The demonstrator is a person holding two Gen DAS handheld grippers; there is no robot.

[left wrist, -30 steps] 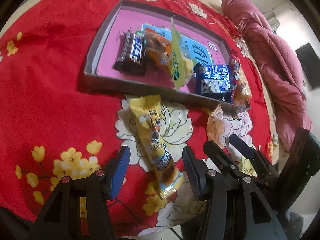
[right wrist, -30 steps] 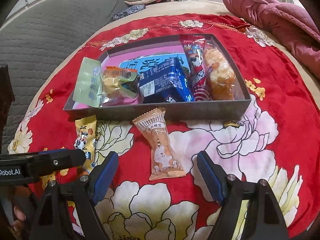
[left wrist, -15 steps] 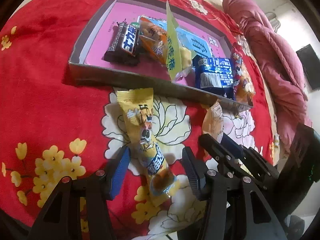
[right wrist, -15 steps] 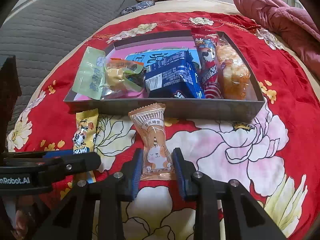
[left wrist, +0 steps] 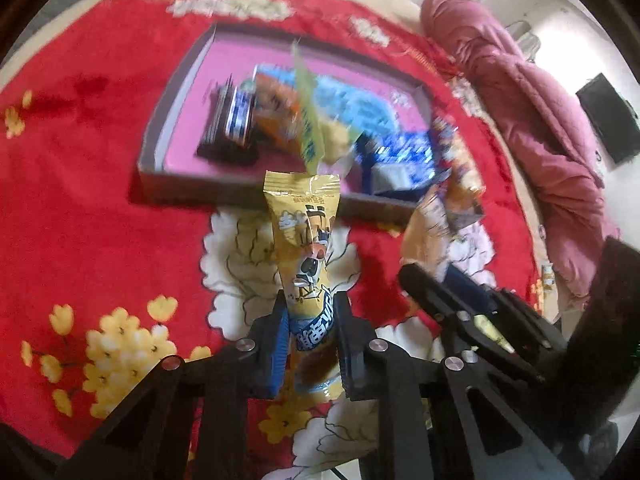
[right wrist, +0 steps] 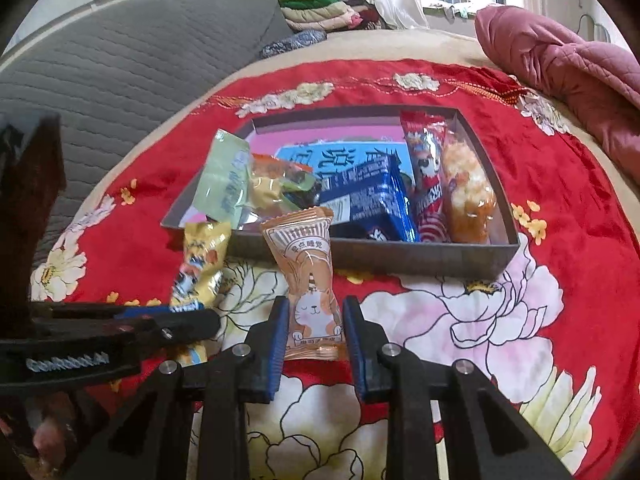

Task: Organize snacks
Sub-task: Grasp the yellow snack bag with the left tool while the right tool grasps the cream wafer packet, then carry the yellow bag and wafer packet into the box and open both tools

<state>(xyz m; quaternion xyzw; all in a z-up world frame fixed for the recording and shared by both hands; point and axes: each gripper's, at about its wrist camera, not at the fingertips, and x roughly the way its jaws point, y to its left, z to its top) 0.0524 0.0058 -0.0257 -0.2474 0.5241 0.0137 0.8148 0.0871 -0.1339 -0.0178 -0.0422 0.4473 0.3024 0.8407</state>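
1. Now both grippers are clamped on packets. Half a second ago the left gripper [left wrist: 310, 332] was apart around the yellow packet [left wrist: 306, 248] lying on the red cloth [left wrist: 80, 208]; its blue pads now pinch the packet's lower part and the packet stands up off the cloth, tilted toward the box [left wrist: 160, 148].
2. Right gripper [right wrist: 316, 336] was already closing on the orange packet [right wrist: 308, 276] half a second ago; it is now shut tight on the bottom end, and the packet points up and forward, top edge overlapping the near wall of the box in the right wrist view.
3. Both packets sit between their own fingers, gripped near the lower seal, most of each packet sticking out ahead of the fingertips, just short of the box's near wall.
4. Yellow packet: long, narrow, crimped top, cartoon face, blue band with white lettering at the grip. In the right wrist view it shows at the left [right wrist: 202, 264], above the left gripper's black body.
5. Orange packet: pale orange, striped top, sleeping cat drawing, crimped ends.
6. Box: grey walls, pink floor, sits mid-cloth. Inside: dark bar [left wrist: 232, 124] toward the left end, green packet [right wrist: 224, 180], blue packet [right wrist: 368, 200], red packet [right wrist: 426, 176] and a clear orange-filled bag [right wrist: 466, 188] against the right wall.
7. Left wrist view is motion-blurred; box contents are unclear there.
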